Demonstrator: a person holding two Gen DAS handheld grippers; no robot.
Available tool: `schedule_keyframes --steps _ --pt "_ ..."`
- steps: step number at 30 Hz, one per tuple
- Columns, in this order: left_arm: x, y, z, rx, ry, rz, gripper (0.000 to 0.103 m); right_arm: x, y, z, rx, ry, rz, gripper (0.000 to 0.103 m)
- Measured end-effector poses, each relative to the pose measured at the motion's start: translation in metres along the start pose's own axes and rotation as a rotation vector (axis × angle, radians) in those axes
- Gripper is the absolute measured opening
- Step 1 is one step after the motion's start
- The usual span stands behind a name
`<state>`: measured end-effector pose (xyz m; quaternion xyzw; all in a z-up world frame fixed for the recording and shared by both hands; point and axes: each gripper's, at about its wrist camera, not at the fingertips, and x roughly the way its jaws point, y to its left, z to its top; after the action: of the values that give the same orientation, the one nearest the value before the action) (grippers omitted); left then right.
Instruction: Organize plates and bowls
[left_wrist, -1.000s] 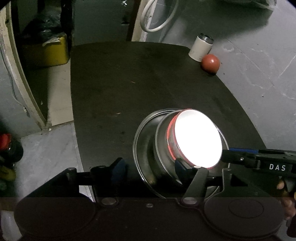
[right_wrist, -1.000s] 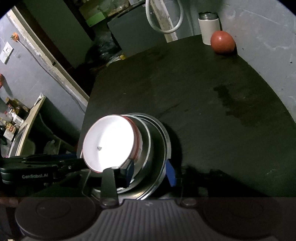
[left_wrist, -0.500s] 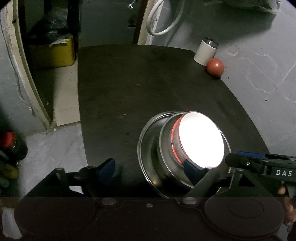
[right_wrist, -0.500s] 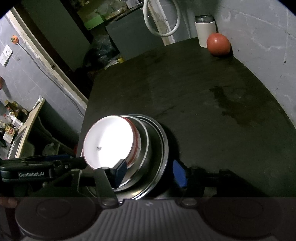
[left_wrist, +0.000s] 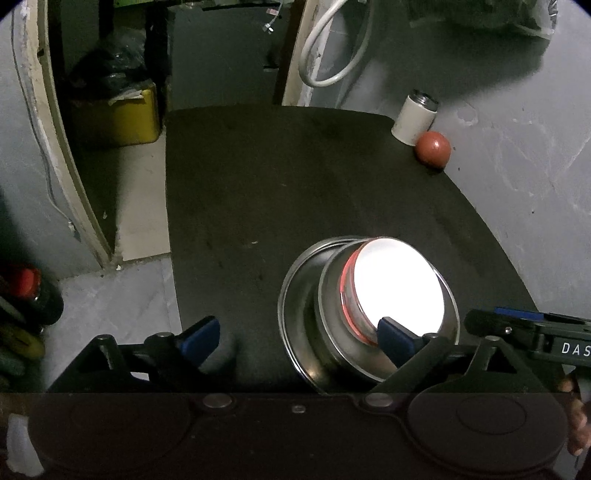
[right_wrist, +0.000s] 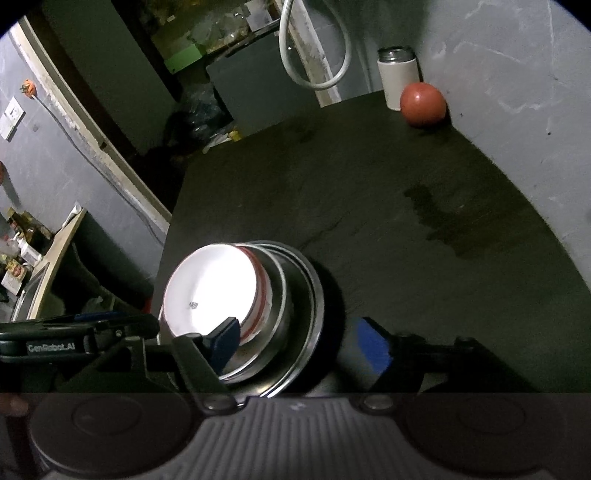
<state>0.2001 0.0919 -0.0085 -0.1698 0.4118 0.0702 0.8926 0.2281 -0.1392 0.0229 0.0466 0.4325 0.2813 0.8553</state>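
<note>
A stack sits near the front edge of the black table (left_wrist: 295, 177): a white bowl with a red band (left_wrist: 395, 284) nested in a steel bowl (left_wrist: 332, 332), which sits on a steel plate (left_wrist: 299, 306). The same stack shows in the right wrist view, with white bowl (right_wrist: 210, 288) and steel plate (right_wrist: 314, 317). My left gripper (left_wrist: 299, 336) is open, its right blue pad at the white bowl's near rim. My right gripper (right_wrist: 299, 343) is open, its jaws on either side of the stack's near rim, holding nothing.
A white canister (left_wrist: 413, 118) and a red ball (left_wrist: 432, 149) stand at the table's far right corner against the grey wall. A yellow bin (left_wrist: 114, 114) sits on the floor at the far left. The table's left edge drops to the floor.
Both grippers have drawn back and up from the stack, and their jaws have spread wider. The stack of bowls and plate has not moved.
</note>
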Motion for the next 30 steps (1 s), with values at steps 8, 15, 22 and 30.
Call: schedule_keyframes --steps 8,15,22,30 --pt "-0.011 -0.002 -0.004 -0.026 -0.054 0.036 0.102 -0.013 0.002 -0.003 -0.042 -0.068 -0.034 0.088" --pt "-0.023 -0.006 -0.014 -0.054 -0.097 0.048 0.102 -0.025 0.001 -0.005 -0.065 -0.111 -0.021 0.101" --pt "-0.039 -0.015 -0.025 -0.068 -0.15 0.056 0.102 -0.038 0.002 -0.01 -0.099 -0.138 0.008 0.103" --pt "-0.052 -0.026 -0.036 -0.065 -0.194 0.077 0.102 -0.052 0.002 -0.017 -0.119 -0.167 0.032 0.103"
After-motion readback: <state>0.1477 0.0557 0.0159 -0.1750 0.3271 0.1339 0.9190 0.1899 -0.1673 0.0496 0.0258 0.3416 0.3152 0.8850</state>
